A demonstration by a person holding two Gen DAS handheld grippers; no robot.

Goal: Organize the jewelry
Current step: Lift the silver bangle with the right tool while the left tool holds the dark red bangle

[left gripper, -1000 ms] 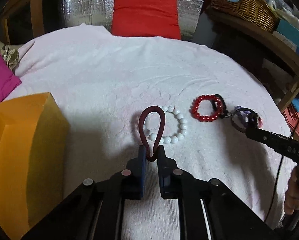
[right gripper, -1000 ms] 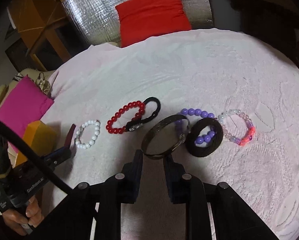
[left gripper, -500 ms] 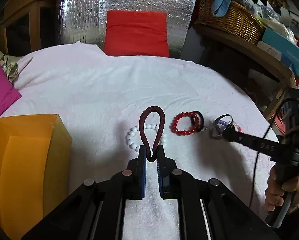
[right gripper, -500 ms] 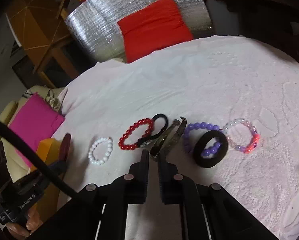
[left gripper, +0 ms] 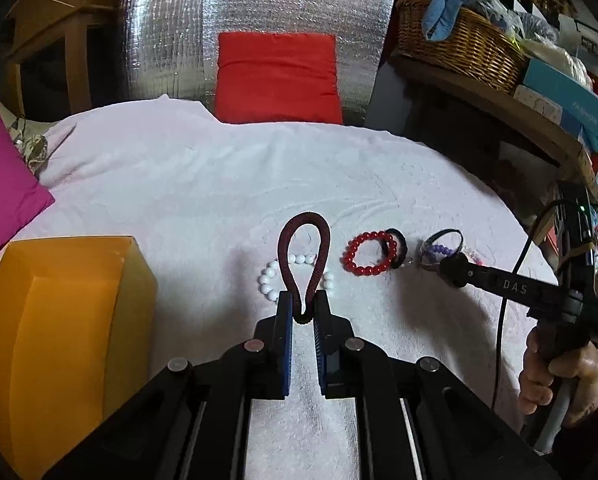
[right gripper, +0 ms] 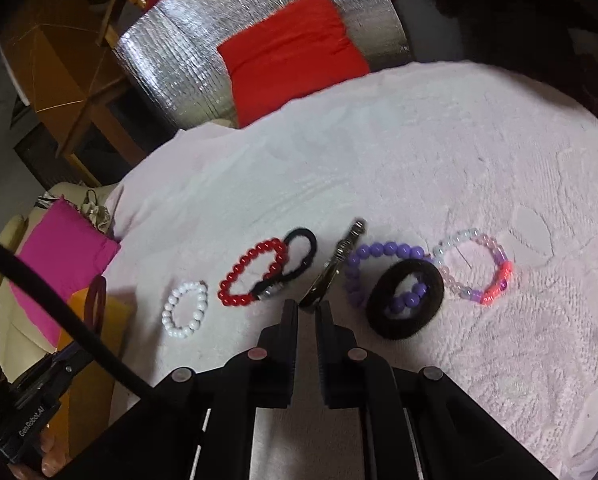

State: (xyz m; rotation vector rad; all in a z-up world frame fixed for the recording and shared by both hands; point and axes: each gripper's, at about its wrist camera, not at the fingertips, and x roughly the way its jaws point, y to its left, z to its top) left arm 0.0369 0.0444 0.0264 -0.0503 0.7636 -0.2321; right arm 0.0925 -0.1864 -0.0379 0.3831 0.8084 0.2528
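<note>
My left gripper is shut on a dark red braided band and holds it above the white cloth, right of the open orange box. My right gripper is shut on a metal bangle, lifted on edge. On the cloth lie a white bead bracelet, a red bead bracelet with a black hair tie, a purple bead bracelet, a thick black hair band and a pink-and-clear bead bracelet.
A magenta cushion lies at the left and a red cushion against silver foil at the back. A wicker basket and boxes sit on a shelf at the right.
Both grippers have lifted and pulled back from the cloth. The right gripper has closed on the bangle and tipped it up on edge. The left still holds the dark red band.
</note>
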